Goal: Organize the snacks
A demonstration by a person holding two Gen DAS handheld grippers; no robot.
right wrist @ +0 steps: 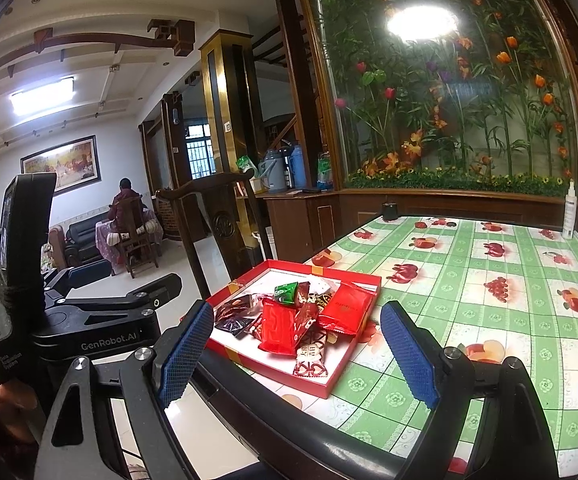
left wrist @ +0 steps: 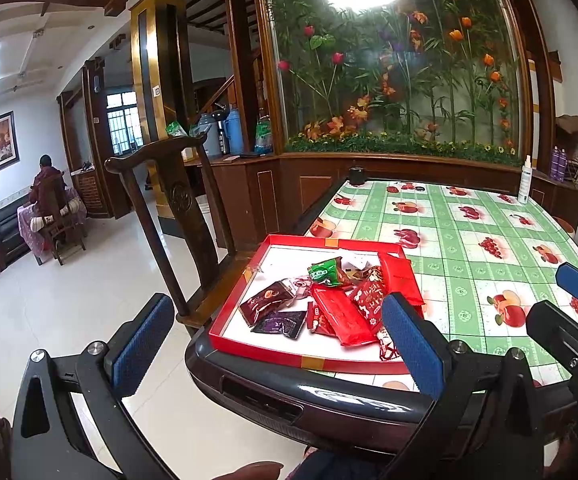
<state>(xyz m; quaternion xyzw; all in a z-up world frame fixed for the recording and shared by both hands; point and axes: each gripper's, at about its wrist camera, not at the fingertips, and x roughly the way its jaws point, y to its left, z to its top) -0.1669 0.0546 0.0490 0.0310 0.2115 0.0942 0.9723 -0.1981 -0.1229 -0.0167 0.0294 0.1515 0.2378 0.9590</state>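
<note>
I have both grippers hanging off the near edge of the worktop (right wrist: 489,280), jaws spread wide and holding nothing. Ahead of my left gripper (left wrist: 281,344) sits the shallow red cardboard tray (left wrist: 309,360), heaped with foil-wrapped snack packets (left wrist: 341,312). From my right gripper (right wrist: 297,356), the tray lies ahead between the jaws.

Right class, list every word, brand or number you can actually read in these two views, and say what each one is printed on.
"GenRobot.AI": on the black body of the left tongs, seen in the right wrist view.
"Data Acquisition System": small print on the same device's upright black plate, barely legible.
Snack packets in the red tray: printing, including Chinese characters on a red-and-white packet, too blurred to read.
White spray bottle: label too small to read.
</note>
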